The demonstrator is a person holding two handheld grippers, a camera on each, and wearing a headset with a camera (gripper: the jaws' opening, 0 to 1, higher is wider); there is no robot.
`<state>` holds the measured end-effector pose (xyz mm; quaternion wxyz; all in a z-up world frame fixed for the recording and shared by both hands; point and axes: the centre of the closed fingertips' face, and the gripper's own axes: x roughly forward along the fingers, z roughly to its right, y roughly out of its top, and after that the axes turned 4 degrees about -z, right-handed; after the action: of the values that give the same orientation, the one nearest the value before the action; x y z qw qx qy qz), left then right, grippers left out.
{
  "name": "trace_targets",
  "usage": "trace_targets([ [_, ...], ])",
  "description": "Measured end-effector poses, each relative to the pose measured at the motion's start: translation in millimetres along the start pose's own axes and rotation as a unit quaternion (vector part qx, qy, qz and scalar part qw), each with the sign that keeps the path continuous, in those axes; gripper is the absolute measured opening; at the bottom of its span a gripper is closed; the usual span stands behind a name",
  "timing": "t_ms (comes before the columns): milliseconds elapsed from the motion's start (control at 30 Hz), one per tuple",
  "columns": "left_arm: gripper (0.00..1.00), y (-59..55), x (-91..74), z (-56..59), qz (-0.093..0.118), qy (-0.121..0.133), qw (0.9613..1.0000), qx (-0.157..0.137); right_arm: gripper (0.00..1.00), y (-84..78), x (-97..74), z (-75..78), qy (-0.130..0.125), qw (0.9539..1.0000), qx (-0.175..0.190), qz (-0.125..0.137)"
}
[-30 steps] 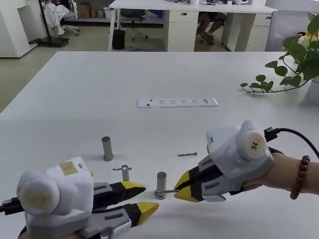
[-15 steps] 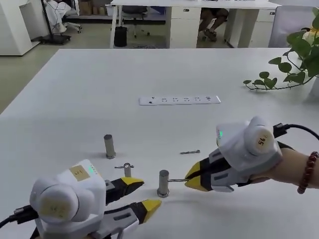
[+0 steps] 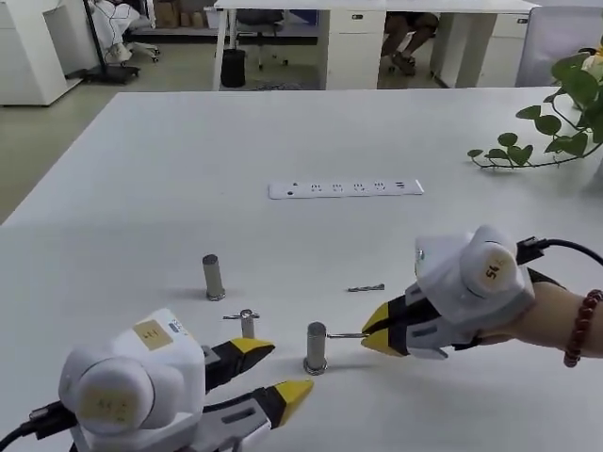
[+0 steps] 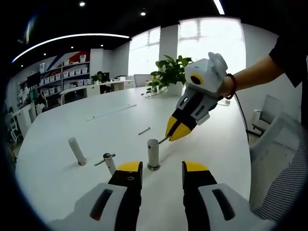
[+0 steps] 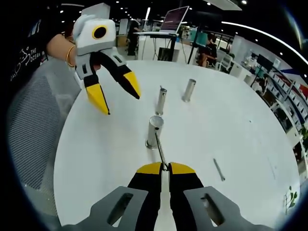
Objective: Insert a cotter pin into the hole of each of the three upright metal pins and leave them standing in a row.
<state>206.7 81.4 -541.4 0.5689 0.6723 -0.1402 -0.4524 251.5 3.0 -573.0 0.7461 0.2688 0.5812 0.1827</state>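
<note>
The white worktop [image 3: 283,122] runs from the near edge to a far edge. A leafy plant [image 3: 556,122] sits at its right edge. The left gripper [image 3: 287,369] hovers over the near edge, left of middle, with its jaws wide apart and nothing between them. The right gripper [image 3: 367,337] reaches in from the right edge, its jaws closed tight on a cotter pin.

A power strip [image 3: 346,188] lies flat near the middle of the worktop, parallel to the near edge.

Three metal pins stand upright toward the near edge, in a slanted line. The bare pin [image 3: 214,277] is farthest from that edge and farthest left. The fitted pin [image 3: 248,323] is between the other two. The near pin [image 3: 316,347] is closest to the edge, just in front of the open left jaws.

The held cotter pin [image 3: 347,335] lies level, and its free end meets the side of the near pin close to the top. Whether it has entered the hole cannot be told. The fitted cotter pin [image 3: 242,315] sits crosswise through the top of the fitted pin. A loose cotter pin [image 3: 366,288] lies flat beyond the right gripper.
</note>
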Motion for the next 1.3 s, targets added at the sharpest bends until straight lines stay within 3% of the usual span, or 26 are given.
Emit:
trace_targets([
  [767, 0.34, -0.1, 0.4, -5.6, 0.001, 0.012, 0.9999, -0.002, 0.0, 11.4, 4.7, 0.5, 0.003, 0.9998, -0.02, 0.003],
  [1167, 0.3, -6.1, 26.0, -12.9, -0.021, 0.027, 0.9993, 0.016, 0.0, 12.9, 5.4, 0.3, 0.005, 0.9997, -0.025, 0.002],
  [1300, 0.27, -9.7, 34.7, -17.7, -0.024, 0.033, 0.9992, 0.0, 0.0, 13.0, 5.9, 1.2, 0.006, 0.9996, -0.026, 0.002],
])
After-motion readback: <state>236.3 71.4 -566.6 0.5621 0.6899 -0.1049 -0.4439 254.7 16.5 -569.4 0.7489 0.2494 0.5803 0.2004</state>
